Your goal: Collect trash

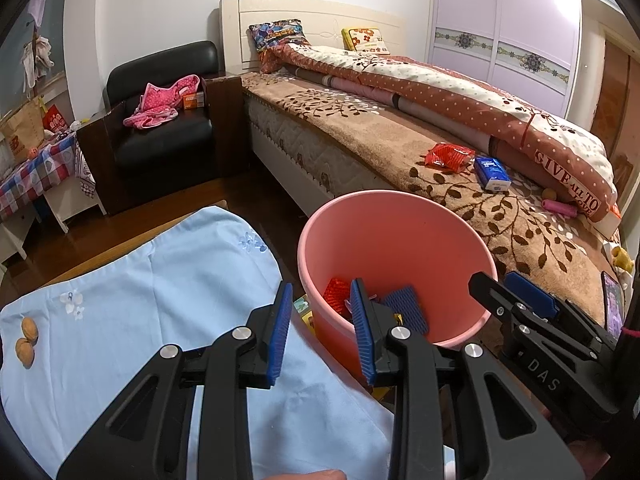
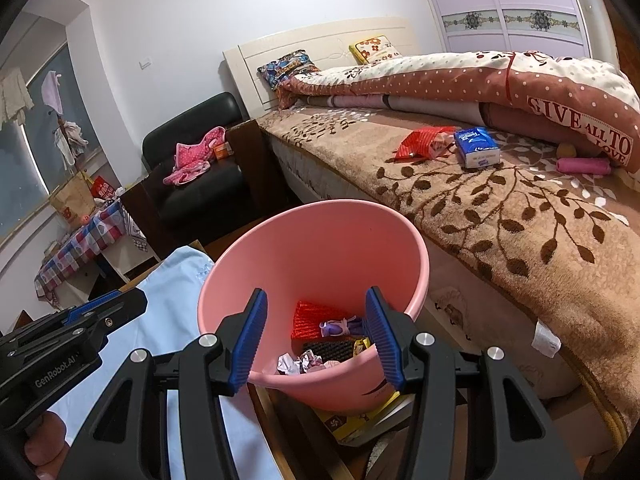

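A pink bucket (image 1: 400,240) (image 2: 320,240) stands between the bed and a table with a light blue cloth (image 1: 160,280). Inside it lie a red wrapper (image 2: 316,318), a dark mesh piece (image 2: 328,350) and crumpled paper scraps (image 2: 300,362). My left gripper (image 1: 322,336) is open and empty at the bucket's near left rim. My right gripper (image 2: 316,340) is open and empty over the bucket's mouth. On the bed lie a red wrapper (image 1: 448,156) (image 2: 420,142) and a blue tissue pack (image 1: 492,174) (image 2: 478,148).
Two walnuts (image 1: 27,338) lie on the blue cloth. A yellow box (image 2: 360,420) sits under the bucket. A pink roll (image 2: 582,166), a folded quilt (image 1: 460,92) and a phone (image 1: 612,306) are on the bed. A black armchair (image 1: 160,132) stands beyond.
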Action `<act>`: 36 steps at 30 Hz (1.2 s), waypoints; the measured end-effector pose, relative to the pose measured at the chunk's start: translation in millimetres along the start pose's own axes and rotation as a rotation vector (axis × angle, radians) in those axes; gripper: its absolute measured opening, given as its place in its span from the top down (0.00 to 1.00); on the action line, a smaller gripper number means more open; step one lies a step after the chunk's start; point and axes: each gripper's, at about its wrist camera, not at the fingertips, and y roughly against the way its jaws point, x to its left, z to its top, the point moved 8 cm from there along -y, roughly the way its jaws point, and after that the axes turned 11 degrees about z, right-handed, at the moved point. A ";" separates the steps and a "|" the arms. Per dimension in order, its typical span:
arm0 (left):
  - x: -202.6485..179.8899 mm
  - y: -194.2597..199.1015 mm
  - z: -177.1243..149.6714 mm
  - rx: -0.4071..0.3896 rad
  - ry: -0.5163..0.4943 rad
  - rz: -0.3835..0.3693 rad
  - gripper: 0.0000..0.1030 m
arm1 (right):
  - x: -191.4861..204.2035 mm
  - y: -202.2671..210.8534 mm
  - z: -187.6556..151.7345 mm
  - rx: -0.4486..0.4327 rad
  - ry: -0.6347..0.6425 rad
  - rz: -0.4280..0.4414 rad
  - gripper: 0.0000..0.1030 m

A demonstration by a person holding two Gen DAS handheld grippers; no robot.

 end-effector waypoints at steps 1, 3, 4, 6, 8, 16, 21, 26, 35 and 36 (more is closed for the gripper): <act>-0.1 0.0 -0.2 0.001 0.000 -0.001 0.71 | 0.2 0.4 -0.7 0.001 -0.001 0.000 0.51; 0.0 -0.1 0.1 0.001 0.000 -0.001 0.71 | -0.9 -2.0 -2.8 0.004 -0.002 0.000 0.51; 0.0 -0.2 -0.1 0.001 0.000 -0.001 0.71 | -1.2 -2.3 -3.5 0.005 -0.002 0.000 0.51; 0.0 -0.1 0.2 0.002 0.000 0.000 0.71 | -1.4 -2.8 -2.9 0.005 -0.002 0.000 0.51; 0.1 -1.0 -0.7 0.004 0.000 0.000 0.71 | -1.4 -2.7 -3.4 0.006 -0.003 0.000 0.51; -2.4 -4.4 -6.7 0.013 -0.005 -0.005 0.71 | -1.9 -3.8 -3.2 0.007 -0.003 -0.001 0.51; -2.7 -4.7 -5.6 0.016 -0.010 -0.008 0.71 | -3.2 -5.3 -3.6 0.008 -0.003 -0.002 0.51; -3.2 -4.3 -6.3 0.016 -0.012 -0.008 0.71 | -3.1 -5.2 -2.9 0.009 -0.002 -0.001 0.51; -3.4 -3.6 -5.7 0.015 -0.013 -0.010 0.71 | -2.7 -5.1 -3.0 0.008 -0.003 -0.001 0.51; -3.5 -3.4 -5.9 0.015 -0.013 -0.009 0.71 | -2.8 -5.1 -3.5 0.008 -0.002 -0.002 0.51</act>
